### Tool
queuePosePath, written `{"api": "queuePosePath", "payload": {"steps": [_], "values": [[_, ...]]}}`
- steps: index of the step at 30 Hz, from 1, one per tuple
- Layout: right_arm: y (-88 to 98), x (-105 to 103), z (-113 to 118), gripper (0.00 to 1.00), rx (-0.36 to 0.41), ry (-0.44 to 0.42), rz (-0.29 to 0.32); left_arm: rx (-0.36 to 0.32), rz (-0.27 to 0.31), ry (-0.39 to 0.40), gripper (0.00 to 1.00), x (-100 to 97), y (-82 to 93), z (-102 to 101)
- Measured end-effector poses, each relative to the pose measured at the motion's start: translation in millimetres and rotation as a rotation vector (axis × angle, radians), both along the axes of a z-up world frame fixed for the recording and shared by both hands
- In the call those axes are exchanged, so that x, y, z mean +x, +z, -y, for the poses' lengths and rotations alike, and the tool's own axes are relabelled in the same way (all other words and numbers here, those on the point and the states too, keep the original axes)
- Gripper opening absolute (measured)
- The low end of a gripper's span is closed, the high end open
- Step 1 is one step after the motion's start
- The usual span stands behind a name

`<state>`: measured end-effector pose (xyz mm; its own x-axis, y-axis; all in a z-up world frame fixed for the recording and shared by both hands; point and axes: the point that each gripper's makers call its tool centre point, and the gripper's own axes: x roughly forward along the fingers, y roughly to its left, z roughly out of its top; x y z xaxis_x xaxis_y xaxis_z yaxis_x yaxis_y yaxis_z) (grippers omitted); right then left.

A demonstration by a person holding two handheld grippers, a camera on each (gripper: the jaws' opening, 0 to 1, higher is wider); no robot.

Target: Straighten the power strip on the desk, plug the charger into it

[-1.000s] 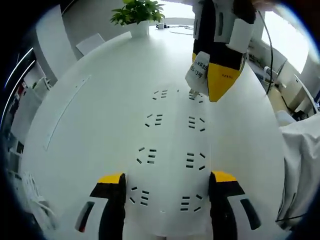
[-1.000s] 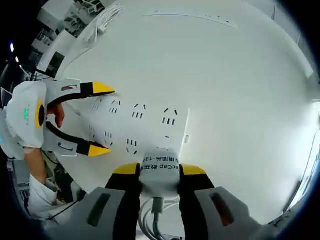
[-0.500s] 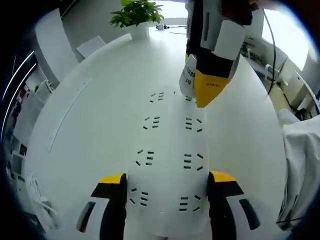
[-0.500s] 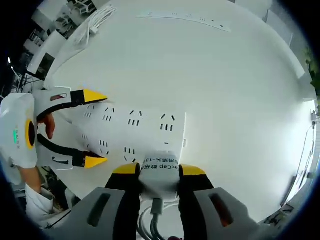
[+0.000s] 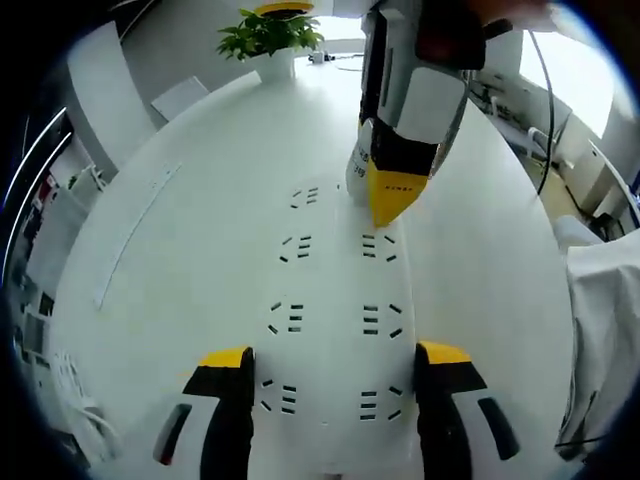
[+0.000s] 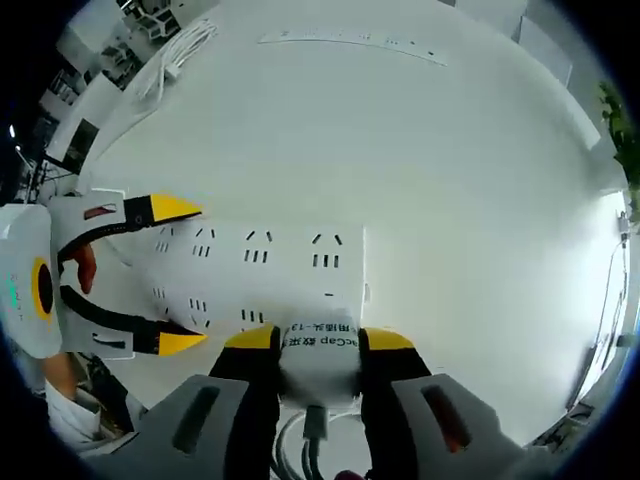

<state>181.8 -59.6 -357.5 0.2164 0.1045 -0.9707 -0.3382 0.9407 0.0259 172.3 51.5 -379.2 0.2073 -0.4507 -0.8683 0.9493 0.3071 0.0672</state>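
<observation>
We are reading a printed label on the white charger [image 6: 320, 350], partly cut off, ending "Cap"; our right gripper [image 6: 318, 340] is clamping its smooth body at the frame's bottom centre, cable trailing below. Our left gripper [image 5: 330, 358] is straddling the flat white strip [image 5: 335, 330] on the desk [image 5: 180, 230], jaws apart.

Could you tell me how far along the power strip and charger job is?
The left gripper straddles the near end of the power strip. The right gripper holds the charger at the strip's far end, over the sockets. Seating its prongs remains.
</observation>
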Motion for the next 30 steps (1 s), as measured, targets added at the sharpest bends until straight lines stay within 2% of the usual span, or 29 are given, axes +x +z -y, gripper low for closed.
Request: {"api": "queuePosePath", "payload": {"steps": [1,2,3,4,5,6,8,9,11,12,14,19,21,22,23,25,26,30], "values": [[5.5,-11,-3,0.3,0.025,0.022,-0.135,0.001,-0.001,0.001,0.66,-0.1,-0.2,0],[5.8,-1,-3,0.3,0.027,0.038,-0.099,0.001,-0.001,0.002,0.66,-0.1,-0.2,0],[4.8,4,0,0.3,0.004,0.056,0.002,-0.001,-0.002,0.003,0.66,-0.1,-0.2,0],[6.1,4,0,0.29,0.006,0.056,0.003,-0.005,-0.001,0.005,0.66,-0.1,-0.2,0],[12.3,3,-4,0.29,0.034,0.045,0.078,-0.009,0.0,0.005,0.66,-0.1,-0.3,0],[18.5,-9,-4,0.29,0.032,0.046,0.074,-0.014,0.001,0.005,0.66,-0.2,-0.1,0],[31.4,-26,-6,0.25,0.011,0.121,0.094,-0.022,0.002,0.006,0.66,-0.1,0.2,0],[37.1,-27,-2,0.25,-0.001,0.129,0.054,-0.025,0.002,0.006,0.66,0.0,0.3,0],[41.9,-30,-2,0.23,0.03,0.066,0.035,-0.025,0.003,0.006,0.66,-0.1,0.5,0],[40.9,-24,2,0.23,0.051,0.055,0.002,-0.022,0.003,0.005,0.66,-0.2,0.5,-1],[38.4,-17,2,0.23,0.062,0.053,-0.01,-0.02,0.005,0.003,0.66,-0.1,0.6,-1],[35.3,-15,1,0.21,0.075,0.047,-0.038,-0.024,0.007,-0.009,0.66,-0.5,0.9,-1],[34.4,-20,-2,0.2,0.059,0.053,-0.053,-0.019,0.012,-0.028,0.65,-0.8,1.0,0],[34.8,-19,-1,0.2,0.03,0.094,-0.053,-0.018,0.012,-0.031,0.65,-0.7,1.1,0],[34.6,-18,-3,0.2,0.028,0.096,-0.05,-0.018,0.013,-0.034,0.65,-0.6,1.1,0],[37.5,-5,-4,0.2,0.055,0.06,-0.038,-0.013,0.011,-0.035,0.65,0.2,1.3,0],[37.9,1,-3,0.2,0.063,0.045,-0.051,-0.006,0.008,-0.036,0.65,0.9,1.4,0],[34.9,5,-4,0.2,0.022,0.085,-0.063,0.001,0.004,-0.035,0.65,1.2,1.3,0]]}}
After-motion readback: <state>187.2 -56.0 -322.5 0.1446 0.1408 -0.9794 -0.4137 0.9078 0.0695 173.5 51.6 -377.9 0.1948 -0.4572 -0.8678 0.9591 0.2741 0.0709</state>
